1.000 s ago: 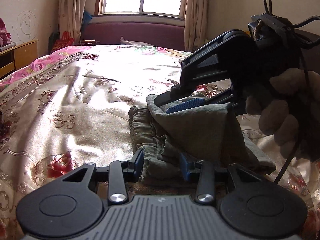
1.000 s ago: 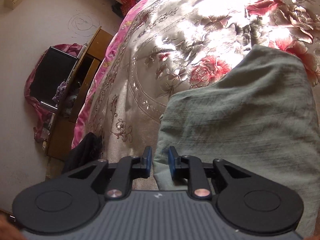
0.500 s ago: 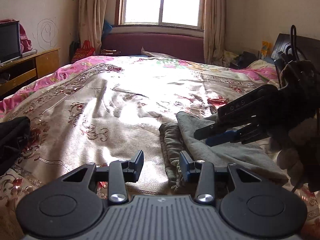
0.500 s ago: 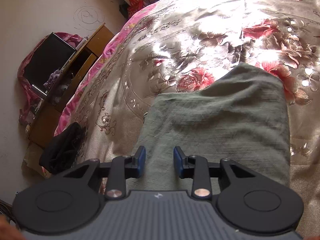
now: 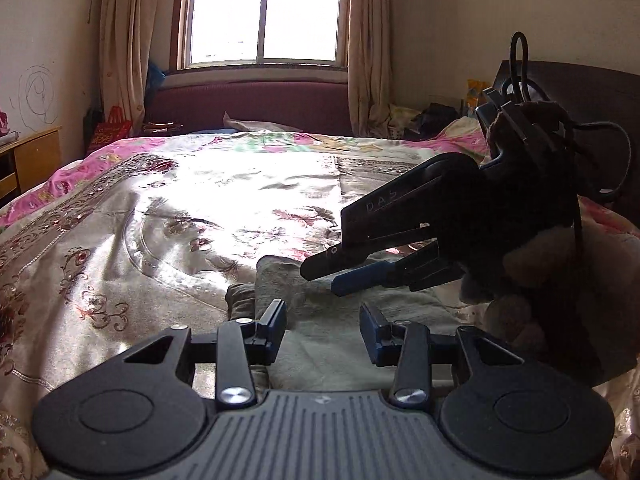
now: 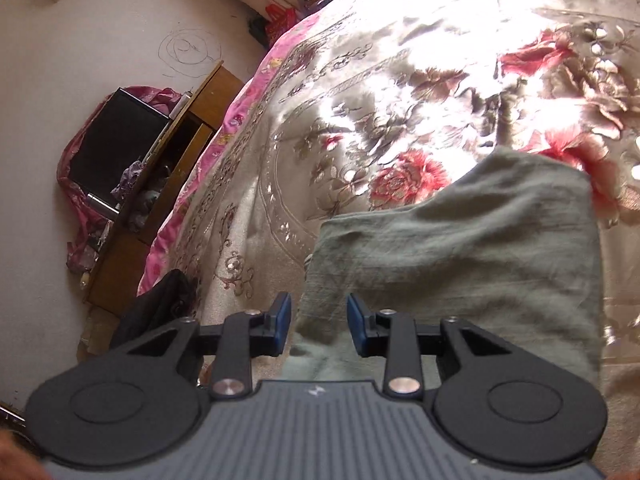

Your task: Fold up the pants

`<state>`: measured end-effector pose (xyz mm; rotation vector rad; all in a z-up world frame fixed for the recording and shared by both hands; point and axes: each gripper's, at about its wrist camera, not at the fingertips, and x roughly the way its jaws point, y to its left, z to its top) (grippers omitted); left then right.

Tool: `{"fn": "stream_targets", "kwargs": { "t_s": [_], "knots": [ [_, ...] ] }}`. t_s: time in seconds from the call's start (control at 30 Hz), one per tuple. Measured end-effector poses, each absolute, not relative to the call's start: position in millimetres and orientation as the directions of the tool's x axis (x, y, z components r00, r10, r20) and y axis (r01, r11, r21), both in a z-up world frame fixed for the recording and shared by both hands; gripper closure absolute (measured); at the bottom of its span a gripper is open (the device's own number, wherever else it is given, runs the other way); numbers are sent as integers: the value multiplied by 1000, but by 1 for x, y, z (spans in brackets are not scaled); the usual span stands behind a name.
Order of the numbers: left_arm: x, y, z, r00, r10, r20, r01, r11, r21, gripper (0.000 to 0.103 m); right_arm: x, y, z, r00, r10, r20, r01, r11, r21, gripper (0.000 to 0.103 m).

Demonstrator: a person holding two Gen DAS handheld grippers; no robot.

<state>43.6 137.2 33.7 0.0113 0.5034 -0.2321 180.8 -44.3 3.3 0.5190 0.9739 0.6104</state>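
Both grippers have let go of the pants and drawn back since a second ago, when each was pinching an edge of the cloth. Left gripper (image 5: 323, 334): jaws wide apart and empty, poised just above the near edge of the pants (image 5: 352, 312), low and level with the bed, probably so as to judge the result or take a fresh edge. Right gripper (image 6: 319, 324): jaws likewise parted with nothing between them, tilted down over the cloth; in the left view it (image 5: 338, 270) hangs close over the top layer, whether touching it cannot be told. Pants (image 6: 472, 256): a compact grey-green rectangle of stacked layers lying flat on the floral bedspread (image 5: 168, 216), near its front edge, the bunched waist end showing at the left side. Release with the stack lying flat suggests the fold is finished or nearly so; any remaining step would be smoothing or one more halving. A dark garment (image 6: 154, 312) lies at the bed's corner, well apart.
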Motion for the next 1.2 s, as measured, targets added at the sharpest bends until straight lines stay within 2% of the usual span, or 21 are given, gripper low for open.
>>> {"fn": "stream_targets", "kwargs": {
  "t_s": [0.13, 0.2, 0.3, 0.37, 0.47, 0.6, 0.7, 0.87, 1.03, 1.2],
  "knots": [
    [61, 130, 17, 826, -151, -543, 189, 982, 15, 46, 199, -44, 5, 417, 652, -634, -271, 754, 598, 68],
    [68, 137, 4, 794, -87, -602, 141, 989, 43, 46, 207, -31, 2, 412, 642, -646, -308, 766, 565, 68],
    [69, 152, -7, 759, -80, -646, 103, 995, -2, 43, 217, -5, -15, 365, 635, -680, -336, 772, 540, 68],
    [71, 157, -10, 751, -87, -655, 87, 996, -32, 42, 219, 12, -24, 344, 636, -691, -356, 769, 531, 68],
    [72, 156, -13, 754, -61, -654, 81, 997, 1, 42, 215, 32, -24, 340, 631, -698, -394, 769, 503, 68],
    [67, 163, -11, 754, -73, -652, 61, 997, -41, 42, 196, 60, -13, 384, 581, -718, -531, 775, 343, 68],
    [63, 166, -9, 756, -63, -651, 42, 998, -48, 41, 184, 71, -14, 397, 561, -726, -596, 760, 261, 62],
    [53, 160, 1, 767, -18, -642, 41, 999, 21, 41, 176, 30, 3, 401, 622, -672, -522, 758, 391, 65],
    [47, 158, 12, 763, 27, -645, 9, 999, 52, 42, 146, -31, 19, 464, 604, -648, -465, 788, 403, 63],
    [37, 149, 25, 760, 58, -648, -13, 997, 75, 42, 115, -73, 18, 508, 542, -670, -395, 837, 379, 63]
  ]
}}
